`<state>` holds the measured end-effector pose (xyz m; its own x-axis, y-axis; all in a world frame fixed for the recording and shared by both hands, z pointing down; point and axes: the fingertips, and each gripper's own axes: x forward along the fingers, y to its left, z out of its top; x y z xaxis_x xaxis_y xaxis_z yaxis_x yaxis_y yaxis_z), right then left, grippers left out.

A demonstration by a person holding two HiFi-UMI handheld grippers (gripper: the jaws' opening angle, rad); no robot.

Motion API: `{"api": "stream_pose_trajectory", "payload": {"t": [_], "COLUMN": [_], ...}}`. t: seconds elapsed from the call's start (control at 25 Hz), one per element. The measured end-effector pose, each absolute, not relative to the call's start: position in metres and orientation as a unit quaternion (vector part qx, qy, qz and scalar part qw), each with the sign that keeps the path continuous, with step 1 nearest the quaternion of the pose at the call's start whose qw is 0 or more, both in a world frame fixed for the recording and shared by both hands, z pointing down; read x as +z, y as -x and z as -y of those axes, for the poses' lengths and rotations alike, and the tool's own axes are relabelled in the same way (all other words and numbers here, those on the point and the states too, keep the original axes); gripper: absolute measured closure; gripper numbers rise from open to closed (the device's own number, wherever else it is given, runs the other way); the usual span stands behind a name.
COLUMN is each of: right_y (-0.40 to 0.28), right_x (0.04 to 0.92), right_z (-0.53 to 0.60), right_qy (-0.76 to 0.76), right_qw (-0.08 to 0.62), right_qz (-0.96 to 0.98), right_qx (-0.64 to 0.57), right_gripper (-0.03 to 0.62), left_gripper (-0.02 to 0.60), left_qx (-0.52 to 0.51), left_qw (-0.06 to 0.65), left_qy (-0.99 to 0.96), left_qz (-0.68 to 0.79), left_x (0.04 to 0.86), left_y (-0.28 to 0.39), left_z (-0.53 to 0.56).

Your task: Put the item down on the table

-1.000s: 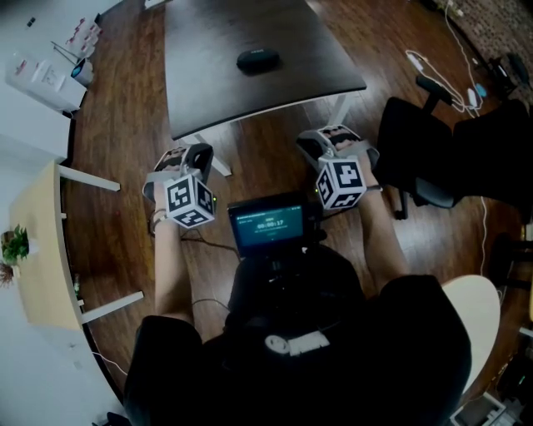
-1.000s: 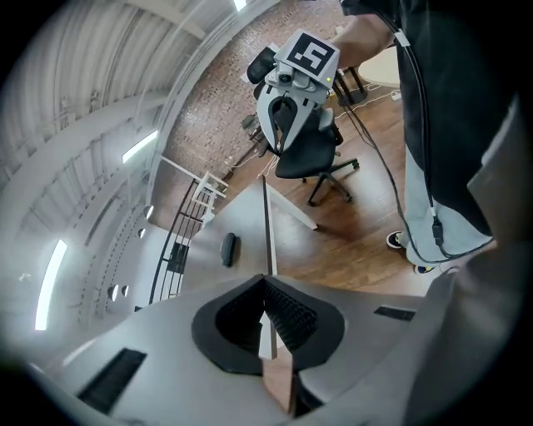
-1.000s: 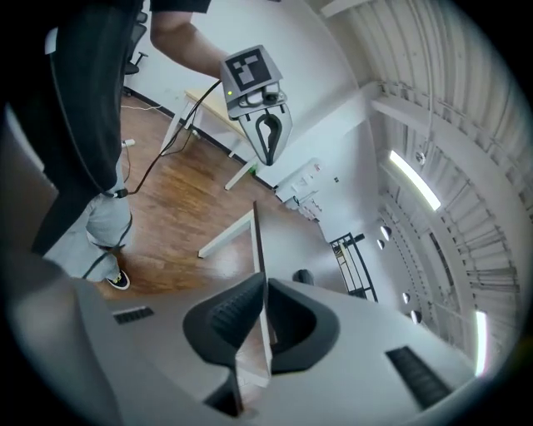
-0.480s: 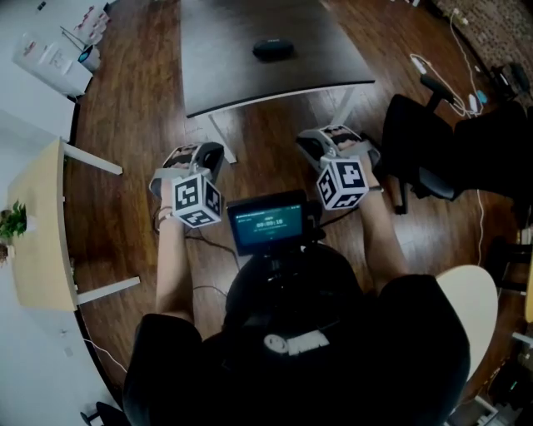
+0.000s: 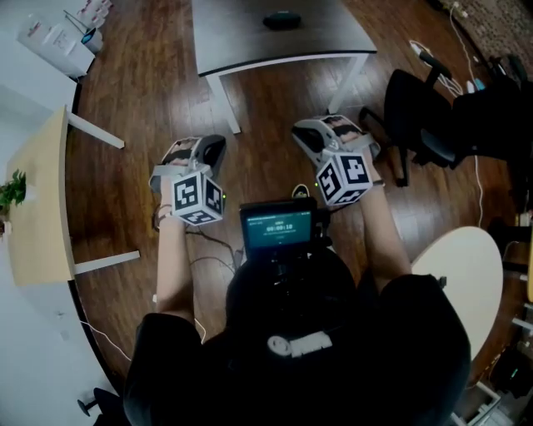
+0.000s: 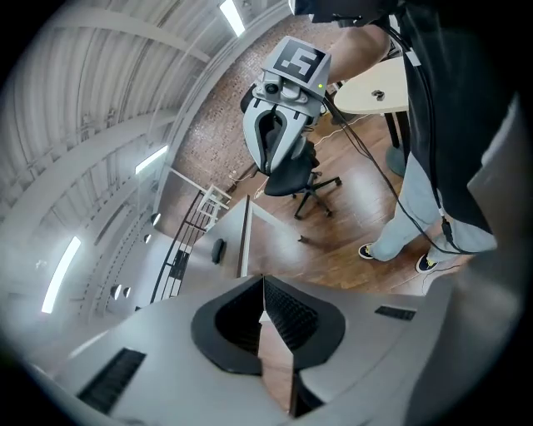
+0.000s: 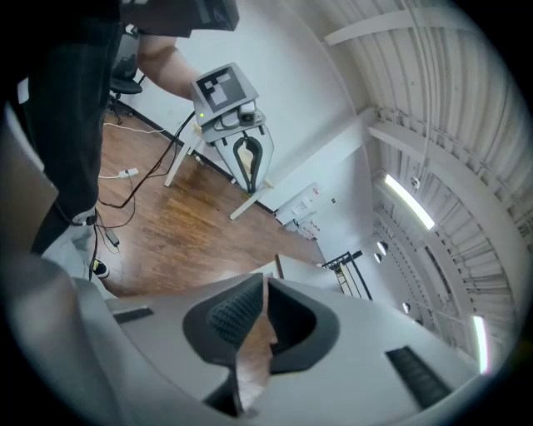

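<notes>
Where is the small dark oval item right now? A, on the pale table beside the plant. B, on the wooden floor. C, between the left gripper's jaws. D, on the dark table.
D: the oval item lies on the dark table, while the left gripper is shut with nothing between its jaws.

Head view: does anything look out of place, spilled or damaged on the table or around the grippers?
Nothing stands out. The dark item lies alone on the table; left gripper and right gripper are shut and empty.
</notes>
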<state>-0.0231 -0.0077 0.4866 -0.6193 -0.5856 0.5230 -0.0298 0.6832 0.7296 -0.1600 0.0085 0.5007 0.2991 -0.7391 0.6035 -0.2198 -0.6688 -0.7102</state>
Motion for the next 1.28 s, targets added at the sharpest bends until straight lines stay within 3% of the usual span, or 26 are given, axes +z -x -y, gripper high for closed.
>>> {"api": "stream_pose_trajectory", "payload": {"t": [0.28, 0.72, 0.8, 0.88, 1.28], "right_y": [0.022, 0.008, 0.001, -0.009, -0.076], "right_x": [0.485, 0.482, 0.482, 0.481, 0.477], "right_z": [-0.085, -0.160, -0.177, -0.194, -0.309], "right_qy": [-0.191, -0.177, -0.176, -0.175, -0.189], "right_qw": [0.384, 0.382, 0.382, 0.384, 0.375], "right_qz": [0.837, 0.841, 0.842, 0.841, 0.845], "right_qx": [-0.340, -0.339, -0.339, -0.339, -0.331], "right_gripper": [0.557, 0.556, 0.557, 0.557, 0.560], "left_gripper": [0.528, 0.529, 0.552, 0.577, 0.577], "left_qx": [-0.484, -0.497, -0.509, -0.513, -0.498], "left_qw": [0.261, 0.253, 0.257, 0.259, 0.268], "left_qy": [0.776, 0.772, 0.765, 0.764, 0.771], "left_qz": [-0.309, -0.304, -0.299, -0.294, -0.290], "left_x": [0.501, 0.498, 0.500, 0.501, 0.496], "left_y": [0.150, 0.134, 0.125, 0.113, 0.034], "left_z": [-0.099, -0.174, -0.189, -0.207, -0.319]}}
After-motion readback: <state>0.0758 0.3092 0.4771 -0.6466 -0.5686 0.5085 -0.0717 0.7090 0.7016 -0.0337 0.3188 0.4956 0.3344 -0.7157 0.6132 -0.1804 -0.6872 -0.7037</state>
